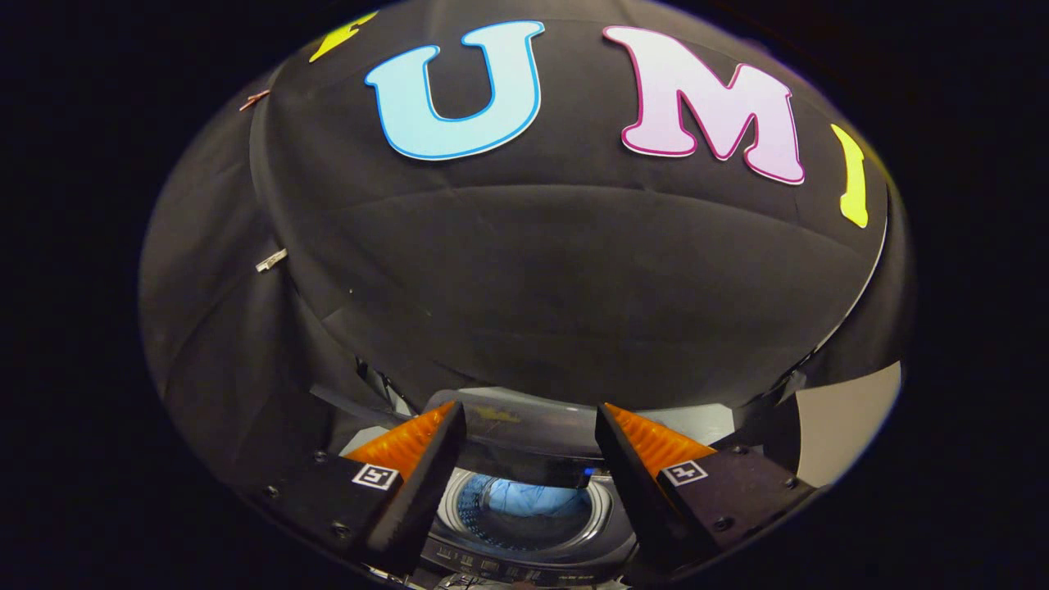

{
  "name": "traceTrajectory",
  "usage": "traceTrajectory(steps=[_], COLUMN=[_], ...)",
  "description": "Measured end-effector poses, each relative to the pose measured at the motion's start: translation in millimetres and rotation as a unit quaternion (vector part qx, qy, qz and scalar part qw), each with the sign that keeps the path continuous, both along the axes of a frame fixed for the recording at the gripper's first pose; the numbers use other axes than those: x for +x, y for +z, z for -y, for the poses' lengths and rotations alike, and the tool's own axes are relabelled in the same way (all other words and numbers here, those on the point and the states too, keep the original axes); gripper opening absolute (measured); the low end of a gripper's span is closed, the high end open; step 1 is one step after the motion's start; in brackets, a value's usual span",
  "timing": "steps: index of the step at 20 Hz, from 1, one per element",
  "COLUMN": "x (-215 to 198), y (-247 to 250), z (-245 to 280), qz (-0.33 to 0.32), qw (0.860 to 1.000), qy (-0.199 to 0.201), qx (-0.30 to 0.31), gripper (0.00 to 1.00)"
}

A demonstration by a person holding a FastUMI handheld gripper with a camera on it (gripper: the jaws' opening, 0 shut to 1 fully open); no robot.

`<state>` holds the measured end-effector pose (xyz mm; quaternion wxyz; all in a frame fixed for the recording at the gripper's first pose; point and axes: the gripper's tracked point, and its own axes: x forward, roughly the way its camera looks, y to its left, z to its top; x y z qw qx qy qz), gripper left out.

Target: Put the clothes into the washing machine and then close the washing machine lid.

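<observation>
gripper (pixel 529 447): fingers apart, empty | clothes (pixel 533 497) in drum at 6 o'clock | lid (pixel 524 422) raised (1 step left) | risk: fingers slipping off lid's smooth edge

Clothes (pixel 524 497) inside washing machine (pixel 524 549)

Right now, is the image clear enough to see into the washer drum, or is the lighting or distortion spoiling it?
Gripper view: strong fisheye bending curves the booth wall and the washing machine; the drum is lit and the blue clothes inside read clearly; the raised lid is dim with faint glare; the open gripper is sharp, its fingers empty above the drum.
</observation>
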<state>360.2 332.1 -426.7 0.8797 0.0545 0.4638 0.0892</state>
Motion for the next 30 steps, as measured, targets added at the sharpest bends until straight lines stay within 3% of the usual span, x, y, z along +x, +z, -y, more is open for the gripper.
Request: traceTrajectory(steps=[14,24,30], x=[-110,-133,-145], y=[-37,25,98], z=[-2,11,33], qz=[-0.074,-0.026,0.054], qw=[0.997,0.999,0.998], qy=[0.02,0.025,0.036], qx=[-0.005,0.006,0.013], gripper=[0.98,0.98,0.98])
